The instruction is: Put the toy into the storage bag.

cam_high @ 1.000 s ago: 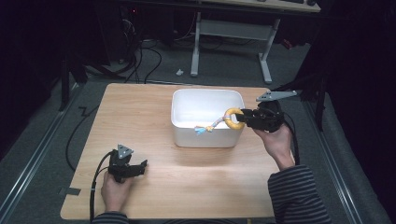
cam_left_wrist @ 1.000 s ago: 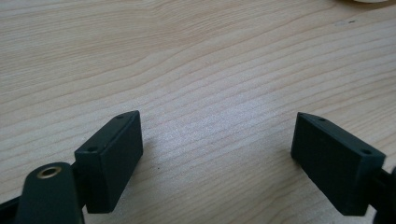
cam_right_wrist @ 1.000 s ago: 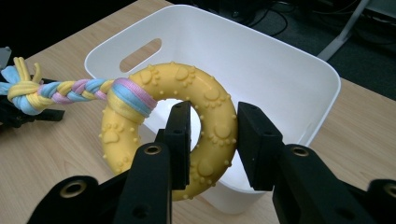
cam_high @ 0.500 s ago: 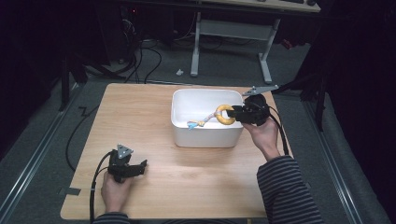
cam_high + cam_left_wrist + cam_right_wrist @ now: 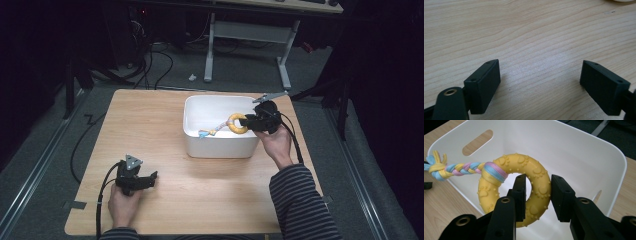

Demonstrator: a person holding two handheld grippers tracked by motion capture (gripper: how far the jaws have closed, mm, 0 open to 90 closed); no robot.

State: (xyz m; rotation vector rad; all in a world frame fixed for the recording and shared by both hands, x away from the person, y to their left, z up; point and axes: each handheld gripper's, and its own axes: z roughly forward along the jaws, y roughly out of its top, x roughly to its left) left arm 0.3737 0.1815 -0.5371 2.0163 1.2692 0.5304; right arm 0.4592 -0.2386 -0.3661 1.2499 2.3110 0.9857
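Observation:
A yellow rubber ring toy (image 5: pixel 237 123) (image 5: pixel 534 185) with a braided blue, pink and yellow rope tail (image 5: pixel 212 131) (image 5: pixel 456 167) hangs over the white plastic tub (image 5: pixel 220 145) (image 5: pixel 584 152). My right gripper (image 5: pixel 250 121) (image 5: pixel 537 195) is shut on the ring's right side, one jaw through its hole. The rope end lies across the tub's near rim. My left gripper (image 5: pixel 148 178) (image 5: pixel 540 82) rests on the bare wood near the table's front left, open with nothing between its jaws.
The wooden table (image 5: pixel 150 125) carries the tub at its middle right. Cables (image 5: pixel 165 60) and a desk frame (image 5: pixel 250 35) stand on the dark floor beyond the far edge. A rail runs along the floor at each side.
My right gripper has carried the ring toy leftward and a little down, from the tub's right rim to above its inside. The left gripper has stayed put.

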